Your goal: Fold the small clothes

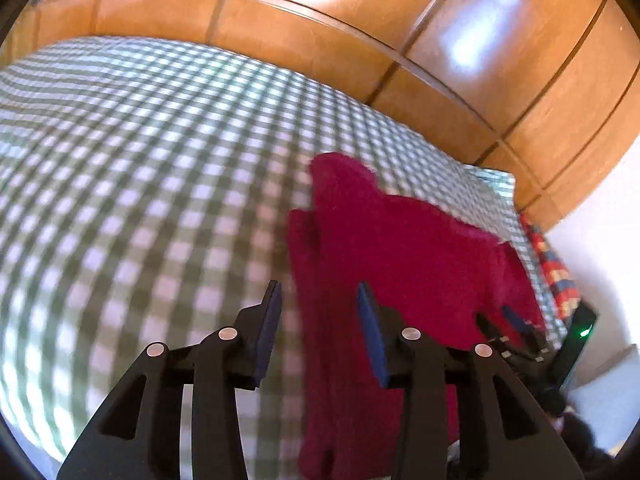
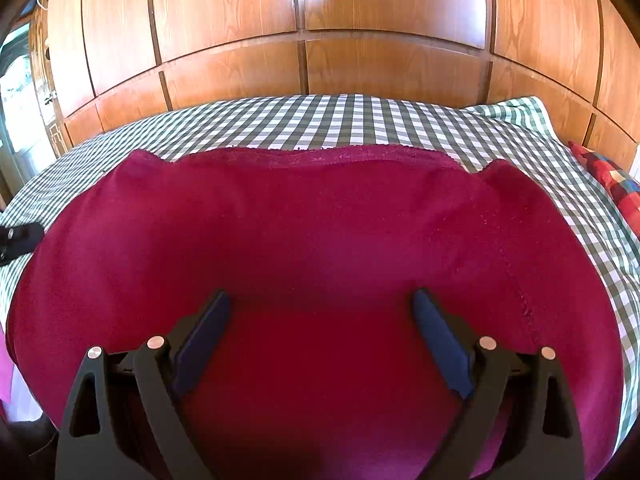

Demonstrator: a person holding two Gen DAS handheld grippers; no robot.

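Note:
A magenta fleece garment lies spread on the green-and-white checked bedsheet. My right gripper is open and empty, just above the garment's near middle. In the left wrist view the garment lies to the right, partly folded over itself. My left gripper is open and empty, hovering over the garment's left edge and the sheet. The right gripper shows at the garment's far right side. The left gripper's tip shows at the left edge of the right wrist view.
A wooden panelled wardrobe stands behind the bed. A red-and-blue checked pillow lies at the bed's right edge, also seen in the left wrist view. A window is at the far left.

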